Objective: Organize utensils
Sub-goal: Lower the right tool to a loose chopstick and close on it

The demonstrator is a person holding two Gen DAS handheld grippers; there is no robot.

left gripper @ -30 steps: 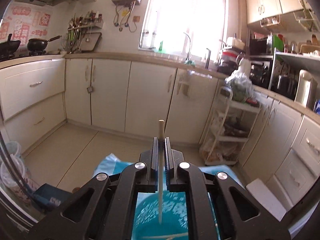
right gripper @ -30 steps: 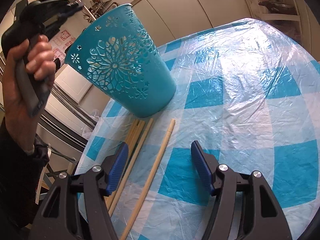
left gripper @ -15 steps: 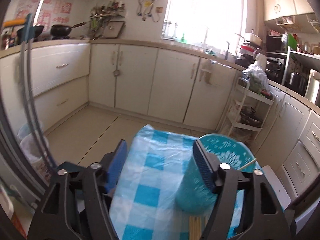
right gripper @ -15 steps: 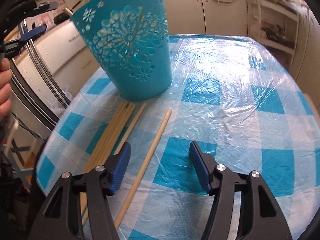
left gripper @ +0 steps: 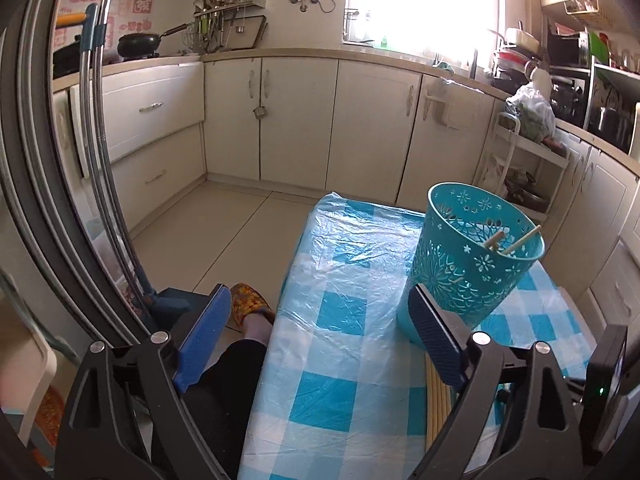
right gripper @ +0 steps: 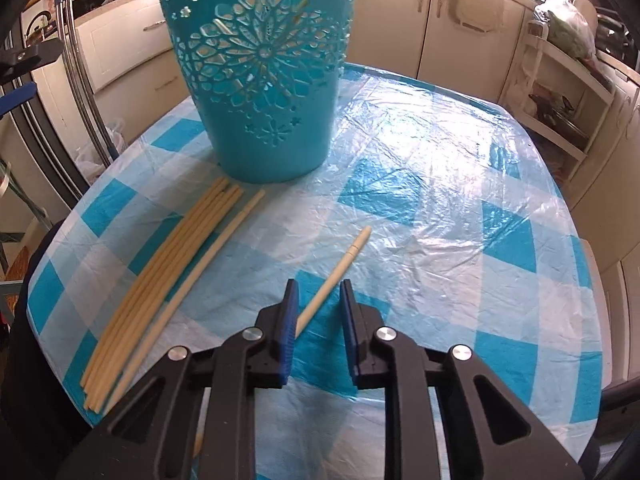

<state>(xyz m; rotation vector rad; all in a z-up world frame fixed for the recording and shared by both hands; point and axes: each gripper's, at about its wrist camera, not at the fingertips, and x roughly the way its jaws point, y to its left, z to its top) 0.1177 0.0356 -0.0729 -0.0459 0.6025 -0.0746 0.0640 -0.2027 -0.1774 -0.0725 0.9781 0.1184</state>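
Note:
A teal cut-out basket (left gripper: 476, 268) (right gripper: 260, 80) stands on the blue-checked table (left gripper: 340, 360) (right gripper: 440, 200), with chopstick ends (left gripper: 520, 240) leaning on its rim. My left gripper (left gripper: 320, 328) hovers over the table's left edge, jaws opening wide with nothing between them. A bundle of several pale chopsticks (right gripper: 160, 288) (left gripper: 436, 408) lies in front of the basket. One single chopstick (right gripper: 336, 272) lies apart, running in between the fingers of my right gripper (right gripper: 318, 312). Those jaws are closing; the stick rests by the left pad (right gripper: 289, 320), with a gap to the right pad.
A person's dark trouser leg and patterned slipper (left gripper: 248, 304) are beside the table's left edge. Shiny metal tubes (left gripper: 96, 160) curve up at the far left. Cream cabinets (left gripper: 300, 120) and a white shelf trolley (left gripper: 524, 168) (right gripper: 560, 92) stand beyond the table.
My left gripper has let go of its chopstick, which now rests in the basket, and has opened wide and swung left and down. My right gripper has rolled and narrowed around the single chopstick.

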